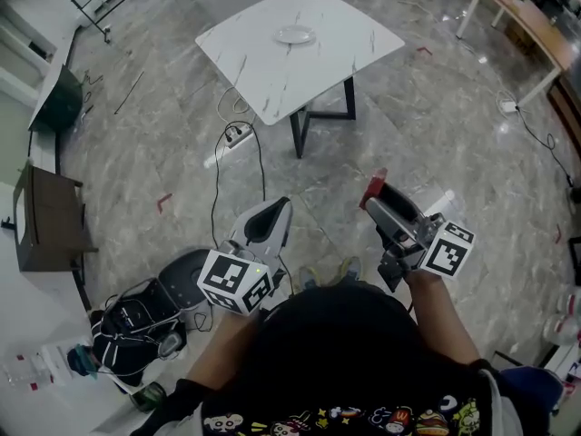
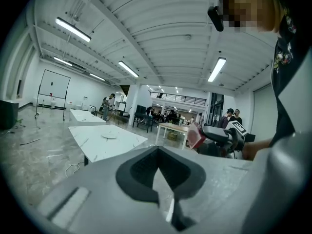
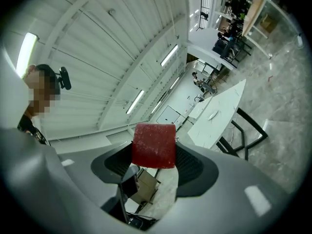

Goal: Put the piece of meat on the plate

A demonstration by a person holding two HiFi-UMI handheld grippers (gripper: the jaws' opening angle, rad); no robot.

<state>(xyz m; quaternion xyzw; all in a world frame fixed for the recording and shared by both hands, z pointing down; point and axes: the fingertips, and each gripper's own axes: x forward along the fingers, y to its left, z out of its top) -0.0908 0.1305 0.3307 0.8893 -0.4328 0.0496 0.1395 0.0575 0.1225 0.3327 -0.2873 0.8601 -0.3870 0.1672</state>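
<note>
Right gripper (image 1: 378,196) clamped on the red meat piece (image 3: 154,145), right of centre in head view. Left gripper (image 1: 272,214) closed, empty, lower centre-left. Plate (image 1: 296,34) on white marble table (image 1: 345,39), top centre, well apart.

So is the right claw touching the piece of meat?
Touching. The right gripper view shows the right claw clamped on both sides of the piece of meat.
</note>
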